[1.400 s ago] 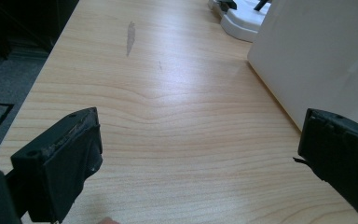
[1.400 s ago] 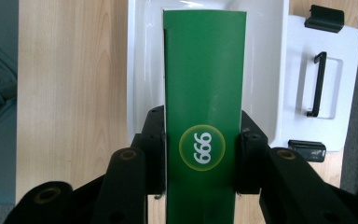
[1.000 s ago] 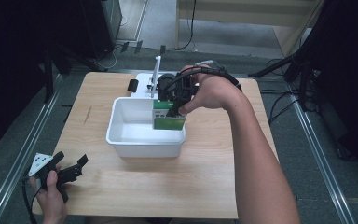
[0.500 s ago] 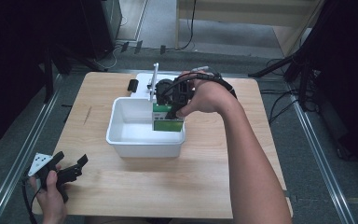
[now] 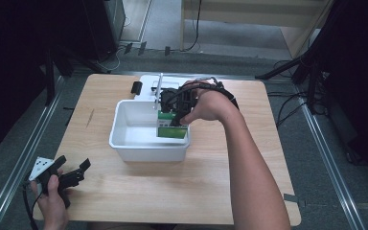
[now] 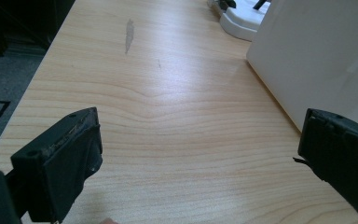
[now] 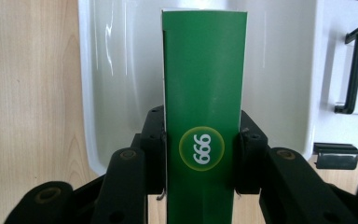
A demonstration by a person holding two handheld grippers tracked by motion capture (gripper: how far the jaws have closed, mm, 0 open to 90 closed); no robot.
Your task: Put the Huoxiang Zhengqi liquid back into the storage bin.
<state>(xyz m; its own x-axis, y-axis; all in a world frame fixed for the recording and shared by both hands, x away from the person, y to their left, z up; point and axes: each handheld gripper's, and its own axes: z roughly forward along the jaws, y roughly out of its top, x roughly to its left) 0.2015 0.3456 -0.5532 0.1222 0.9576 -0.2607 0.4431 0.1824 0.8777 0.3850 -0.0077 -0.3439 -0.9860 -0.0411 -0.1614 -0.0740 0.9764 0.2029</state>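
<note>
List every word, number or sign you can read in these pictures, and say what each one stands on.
"666" or "999": white digits in a yellow-ringed green circle on the tall green cardboard box clamped in the right tool; the reading direction is unclear.
White panel printing on the same box in the high view: too small to read.
Long white plastic bin and light wooden table: no text.
</note>
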